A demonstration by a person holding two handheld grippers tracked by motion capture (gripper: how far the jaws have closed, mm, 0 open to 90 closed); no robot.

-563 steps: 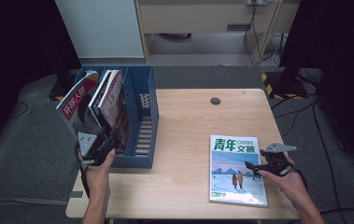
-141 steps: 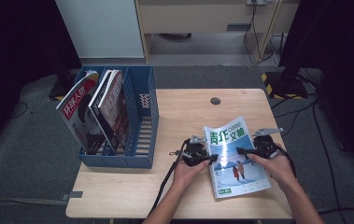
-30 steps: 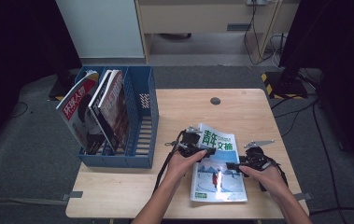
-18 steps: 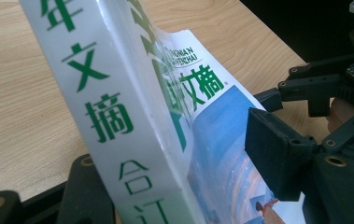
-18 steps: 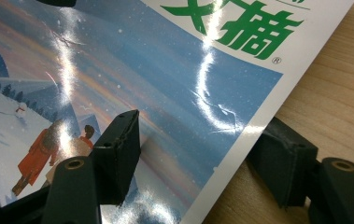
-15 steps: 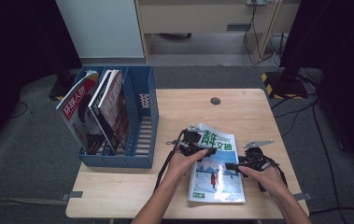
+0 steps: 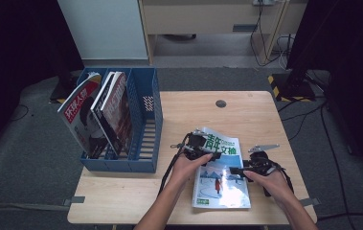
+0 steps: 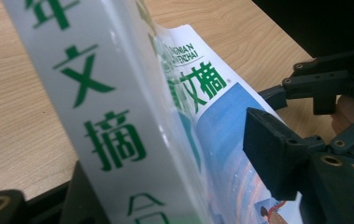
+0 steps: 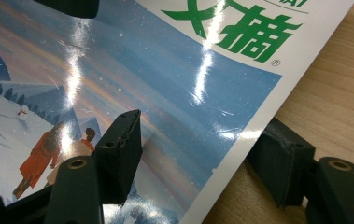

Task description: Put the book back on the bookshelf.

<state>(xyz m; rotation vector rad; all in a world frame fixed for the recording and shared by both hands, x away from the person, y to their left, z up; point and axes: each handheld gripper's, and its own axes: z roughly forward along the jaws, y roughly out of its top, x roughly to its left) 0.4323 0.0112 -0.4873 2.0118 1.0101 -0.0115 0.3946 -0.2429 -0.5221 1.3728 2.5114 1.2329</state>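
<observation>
stage: magazine (image 7: 222, 175) not yet filed, near the table's (image 7: 121, 206) front edge, spine side lifted | left gripper (image 7: 197, 143) just closing on the spine, contact unclear | right gripper (image 7: 236, 170) straddles the right edge, pads apart | left: stand it in the blue rack (image 7: 143, 120) | glossy, thin, floppy cover; slatted plastic rack

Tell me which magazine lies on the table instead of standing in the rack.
The blue-and-white magazine with green title, between the two grippers on the table. The red-covered ones stand upright, leaning in the blue rack.
</observation>
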